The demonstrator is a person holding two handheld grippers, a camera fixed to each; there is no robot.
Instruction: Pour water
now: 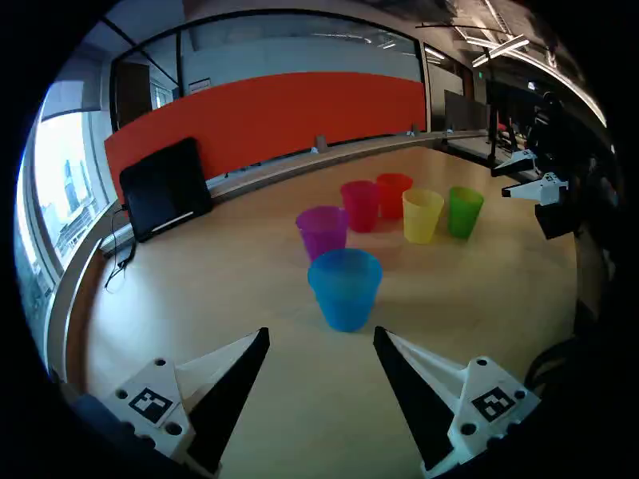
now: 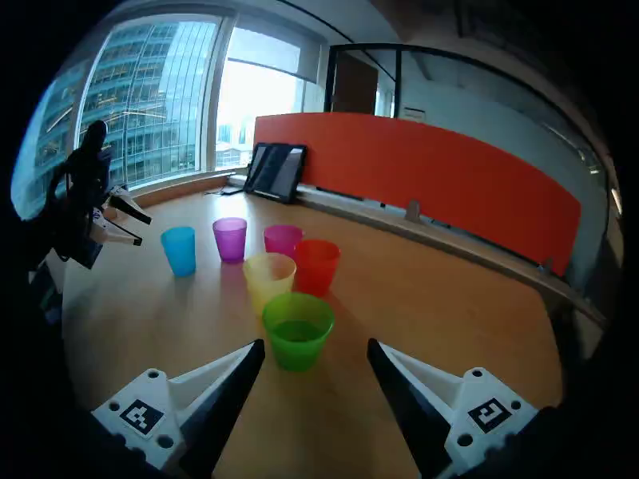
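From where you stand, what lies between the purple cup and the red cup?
The pink cup; both gripper views show it between the purple cup and the red cup.

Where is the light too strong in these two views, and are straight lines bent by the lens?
Left gripper view: the window at the left edge is blown out to white, the orange panel bows from fisheye distortion, the blue cup is sharp. Right gripper view: the middle window pane is washed out by daylight, the green cup is sharp.
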